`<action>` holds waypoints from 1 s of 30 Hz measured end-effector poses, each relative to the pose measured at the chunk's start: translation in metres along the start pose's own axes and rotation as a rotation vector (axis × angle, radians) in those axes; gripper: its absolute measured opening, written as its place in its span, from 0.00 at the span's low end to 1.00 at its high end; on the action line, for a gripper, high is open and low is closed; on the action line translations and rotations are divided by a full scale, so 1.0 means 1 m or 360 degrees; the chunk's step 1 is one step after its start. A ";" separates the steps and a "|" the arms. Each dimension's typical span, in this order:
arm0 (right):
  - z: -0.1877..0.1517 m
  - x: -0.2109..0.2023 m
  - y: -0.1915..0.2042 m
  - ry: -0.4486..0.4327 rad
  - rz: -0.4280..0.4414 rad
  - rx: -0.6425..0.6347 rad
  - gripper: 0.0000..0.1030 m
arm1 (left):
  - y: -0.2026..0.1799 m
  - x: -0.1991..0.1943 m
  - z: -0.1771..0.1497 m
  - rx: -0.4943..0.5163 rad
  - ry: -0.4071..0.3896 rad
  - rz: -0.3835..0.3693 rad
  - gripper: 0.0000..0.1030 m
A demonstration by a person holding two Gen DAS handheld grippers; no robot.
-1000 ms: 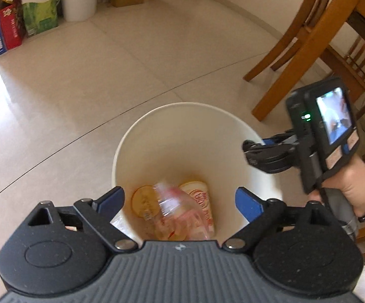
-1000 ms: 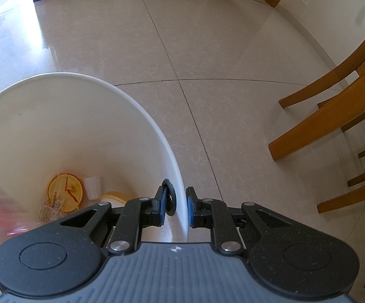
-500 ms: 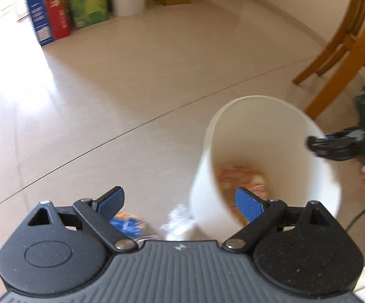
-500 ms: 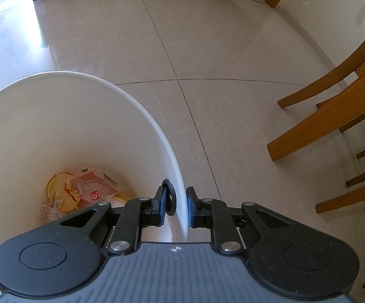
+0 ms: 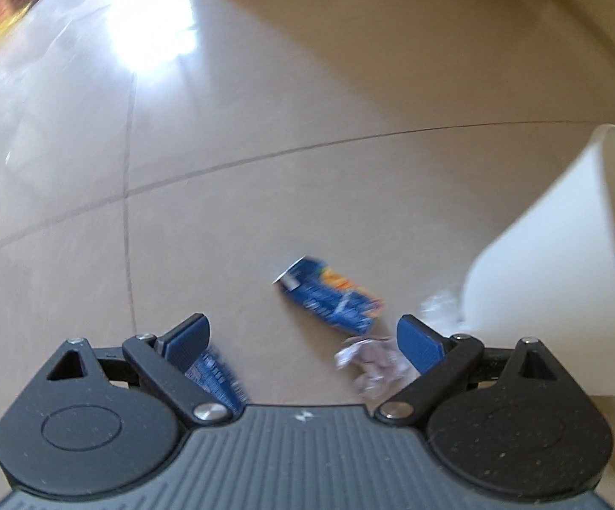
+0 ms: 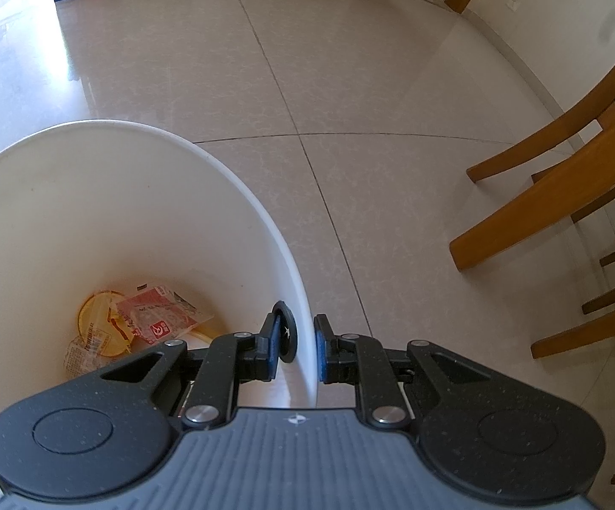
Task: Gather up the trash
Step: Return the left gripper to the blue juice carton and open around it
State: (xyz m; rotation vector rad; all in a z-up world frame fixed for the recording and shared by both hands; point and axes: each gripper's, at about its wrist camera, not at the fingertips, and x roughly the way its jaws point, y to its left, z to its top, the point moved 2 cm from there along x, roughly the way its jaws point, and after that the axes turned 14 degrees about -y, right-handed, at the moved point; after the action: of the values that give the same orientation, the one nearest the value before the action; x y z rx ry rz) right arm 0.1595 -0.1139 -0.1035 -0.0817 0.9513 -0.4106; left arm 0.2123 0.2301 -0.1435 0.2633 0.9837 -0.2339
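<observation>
Right gripper (image 6: 300, 346) clamps the white bin's rim (image 6: 239, 182). Left gripper (image 5: 303, 342), spread wide and grasping nothing, hangs over a blue wrapper (image 5: 333, 297) and crumpled wrapper (image 5: 371, 365) at lower center.

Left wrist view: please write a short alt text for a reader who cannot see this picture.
The open left gripper points down at a tiled floor with litter on it: a blue wrapper, a crumpled pale wrapper and another blue packet by its fingers. A white bin stands at the right edge.
</observation>
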 end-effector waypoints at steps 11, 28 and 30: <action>0.001 0.001 -0.001 0.0007 0.0000 0.0011 0.19 | 0.078 0.070 -0.065 -0.0478 0.0097 0.0276 0.91; 0.003 0.003 -0.003 0.0010 0.0005 0.0014 0.19 | 0.103 0.143 -0.125 -0.0736 0.0131 0.0466 0.78; 0.003 0.003 -0.003 0.0011 0.0005 0.0014 0.19 | 0.103 0.147 -0.127 -0.0723 0.0123 0.0495 0.77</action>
State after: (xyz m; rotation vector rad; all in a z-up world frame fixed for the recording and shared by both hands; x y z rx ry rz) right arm 0.1625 -0.1177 -0.1032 -0.0708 0.9561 -0.4122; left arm 0.2233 0.3575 -0.3220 0.0064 1.0295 0.2849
